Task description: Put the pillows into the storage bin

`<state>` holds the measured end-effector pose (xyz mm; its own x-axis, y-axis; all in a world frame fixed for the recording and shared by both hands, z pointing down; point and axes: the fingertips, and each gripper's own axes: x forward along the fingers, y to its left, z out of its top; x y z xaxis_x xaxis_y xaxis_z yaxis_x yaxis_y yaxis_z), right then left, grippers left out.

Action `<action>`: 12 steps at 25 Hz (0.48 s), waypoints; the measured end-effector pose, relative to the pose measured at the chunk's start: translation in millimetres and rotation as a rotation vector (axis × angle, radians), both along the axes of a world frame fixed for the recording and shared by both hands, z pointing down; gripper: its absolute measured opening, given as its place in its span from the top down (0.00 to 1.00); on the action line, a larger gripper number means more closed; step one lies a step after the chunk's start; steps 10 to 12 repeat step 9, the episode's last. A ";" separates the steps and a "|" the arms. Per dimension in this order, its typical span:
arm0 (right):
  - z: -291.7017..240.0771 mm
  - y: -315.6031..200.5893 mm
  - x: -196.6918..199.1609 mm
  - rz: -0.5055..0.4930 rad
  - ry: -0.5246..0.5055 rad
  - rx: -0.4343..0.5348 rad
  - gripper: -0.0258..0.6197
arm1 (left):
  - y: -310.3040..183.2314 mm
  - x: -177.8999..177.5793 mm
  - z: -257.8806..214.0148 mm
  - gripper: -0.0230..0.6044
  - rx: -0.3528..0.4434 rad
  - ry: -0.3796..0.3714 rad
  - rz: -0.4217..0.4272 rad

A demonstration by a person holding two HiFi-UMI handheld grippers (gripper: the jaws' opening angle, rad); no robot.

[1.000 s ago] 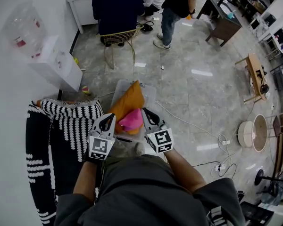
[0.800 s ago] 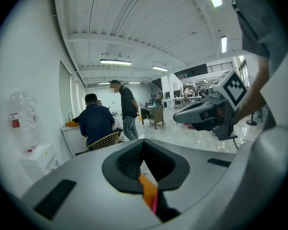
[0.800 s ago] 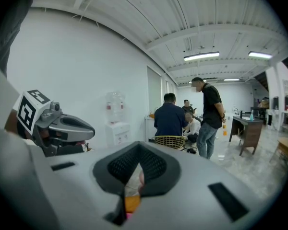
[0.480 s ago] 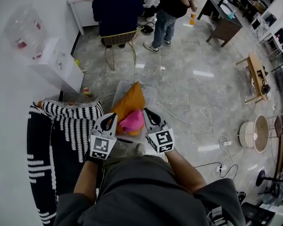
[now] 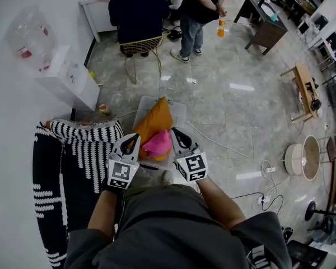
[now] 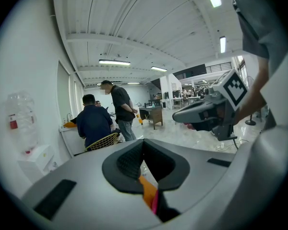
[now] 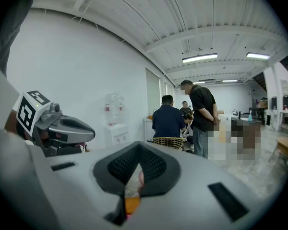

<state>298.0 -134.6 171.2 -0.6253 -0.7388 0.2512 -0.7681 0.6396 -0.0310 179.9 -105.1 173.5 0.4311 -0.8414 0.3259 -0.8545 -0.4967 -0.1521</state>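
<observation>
Between the left tongs (image 5: 127,145) and the right tongs (image 5: 177,139) in the head view, the pink pillow (image 5: 157,143) lies below them. The orange pillow (image 5: 154,119) leans just beyond their tips. Both sit in the clear storage bin (image 5: 178,112). In the left gripper view, my left tongs are pressed together and empty. In the right gripper view, the right tongs are likewise closed on nothing. I judge the loading nearly done; next I'd check the pink pillow is seated, then back away.

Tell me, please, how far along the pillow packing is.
Done: the orange pillow stands in the clear storage bin. In hand: the pink pillow sits at the bin's near end between the left tongs and right tongs, both shut. Left: probably settling it fully inside.
</observation>
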 end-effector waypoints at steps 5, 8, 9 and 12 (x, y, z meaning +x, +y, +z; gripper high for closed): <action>-1.0 0.1 -0.5 -0.001 0.005 0.000 0.96 | -1.9 0.2 -2.0 0.96 0.002 0.006 0.000; -1.2 1.9 2.5 -0.001 0.005 0.000 0.96 | -0.6 3.0 -2.1 0.96 0.002 0.008 -0.002; -1.5 2.4 3.5 -0.002 0.004 0.001 0.96 | -0.1 3.9 -2.0 0.96 0.002 0.008 -0.003; -1.5 2.4 3.5 -0.002 0.004 0.001 0.96 | -0.1 3.9 -2.0 0.96 0.002 0.008 -0.003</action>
